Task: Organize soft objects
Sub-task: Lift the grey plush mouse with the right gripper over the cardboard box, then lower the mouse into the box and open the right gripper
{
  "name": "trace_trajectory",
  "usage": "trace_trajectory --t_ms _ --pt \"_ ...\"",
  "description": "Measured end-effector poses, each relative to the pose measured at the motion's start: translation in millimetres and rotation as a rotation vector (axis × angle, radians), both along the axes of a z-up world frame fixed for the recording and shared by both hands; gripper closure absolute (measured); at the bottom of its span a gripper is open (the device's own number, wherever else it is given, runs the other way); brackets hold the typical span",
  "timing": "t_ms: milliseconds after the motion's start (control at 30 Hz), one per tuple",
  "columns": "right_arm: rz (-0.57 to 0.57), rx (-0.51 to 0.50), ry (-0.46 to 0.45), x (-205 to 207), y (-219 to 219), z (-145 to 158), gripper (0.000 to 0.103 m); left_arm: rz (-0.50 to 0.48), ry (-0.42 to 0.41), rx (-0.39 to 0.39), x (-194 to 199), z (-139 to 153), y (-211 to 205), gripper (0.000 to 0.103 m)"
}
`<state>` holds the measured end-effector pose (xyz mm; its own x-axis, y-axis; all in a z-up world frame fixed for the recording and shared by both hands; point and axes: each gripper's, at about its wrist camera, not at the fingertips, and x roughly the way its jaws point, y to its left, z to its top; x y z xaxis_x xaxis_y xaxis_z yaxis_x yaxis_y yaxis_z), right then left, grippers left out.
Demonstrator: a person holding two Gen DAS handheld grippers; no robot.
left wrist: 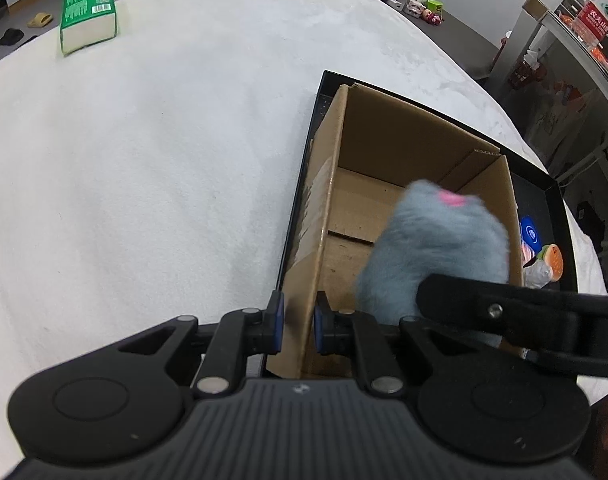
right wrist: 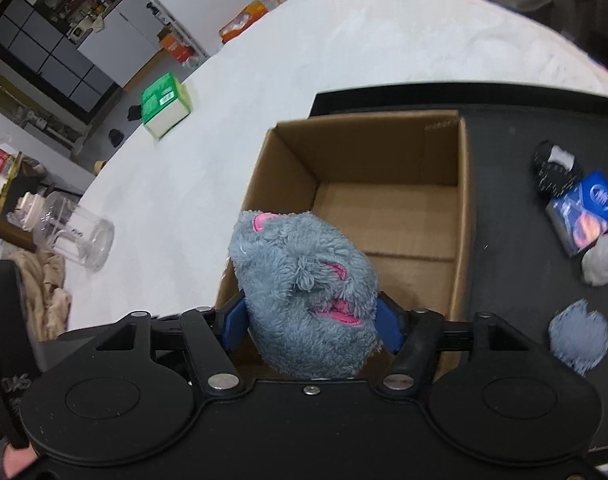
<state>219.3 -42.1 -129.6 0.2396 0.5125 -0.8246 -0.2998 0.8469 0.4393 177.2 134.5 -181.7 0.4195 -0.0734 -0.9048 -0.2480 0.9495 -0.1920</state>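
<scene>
Cardboard box (left wrist: 388, 184) open-topped, standing on a black tray (left wrist: 544, 184) over a white plush cover (left wrist: 164, 152). Left gripper (left wrist: 296, 324) clenched on the box's near-left wall, blue pads (left wrist: 279, 322) pressing the cardboard from both sides. Right gripper (right wrist: 311, 320) grasping a grey-blue plush toy (right wrist: 304, 288) with pink patches, held just above the box's near edge, over the bare interior; same toy (left wrist: 436, 248) seen from the left wrist inside the box's outline, blurred. Beside the box on the tray: a second grey-blue fuzzy piece (right wrist: 579, 338), a blue packet (right wrist: 588, 212), a black dotted item (right wrist: 554, 172) and a white soft lump (right wrist: 602, 260). Well apart from the box on the cover: a green-and-white pack (left wrist: 89, 18). Beyond the cover's edge, left of the box in the right wrist view: a clear glass jar (right wrist: 80, 236).
</scene>
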Motion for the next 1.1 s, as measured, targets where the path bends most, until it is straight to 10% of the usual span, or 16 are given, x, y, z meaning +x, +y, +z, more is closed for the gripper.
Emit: trace_trajectory --t_ms 667,1100 --pt "0.014 0.086 -0.028 3 -38 28 0.024 0.026 -0.013 -0.018 -1 4 3 0.087" --pt "-0.034 0.09 -0.117 6 -92 34 0.013 0.051 -0.044 -0.014 -3 13 -1 0.052"
